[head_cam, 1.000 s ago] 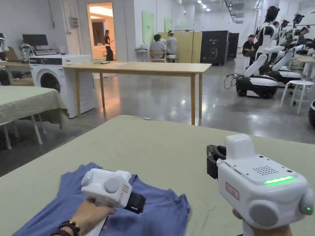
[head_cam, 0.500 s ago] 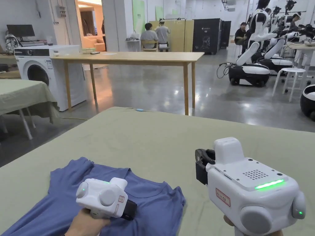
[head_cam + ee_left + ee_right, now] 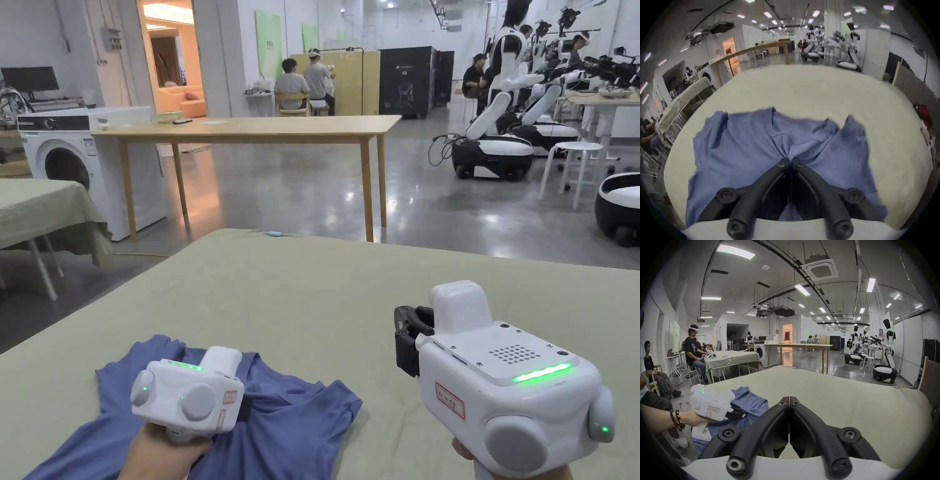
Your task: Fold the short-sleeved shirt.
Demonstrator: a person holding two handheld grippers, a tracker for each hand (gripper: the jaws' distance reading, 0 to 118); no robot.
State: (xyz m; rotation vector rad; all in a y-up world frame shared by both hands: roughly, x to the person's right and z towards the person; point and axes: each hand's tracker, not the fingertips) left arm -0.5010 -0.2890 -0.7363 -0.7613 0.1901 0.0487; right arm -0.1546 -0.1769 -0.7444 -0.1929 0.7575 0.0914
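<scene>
My left claw (image 3: 789,160) pinches the rumpled blue short-sleeved cotton shirt (image 3: 745,146) at seven o'clock on the table (image 3: 325,294); my right claw (image 3: 789,398), closed and empty, should next grab it for spreading.

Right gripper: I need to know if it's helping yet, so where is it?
In the head view the right gripper hangs shut over the bare green tabletop, right of the blue shirt, apart from it.
</scene>
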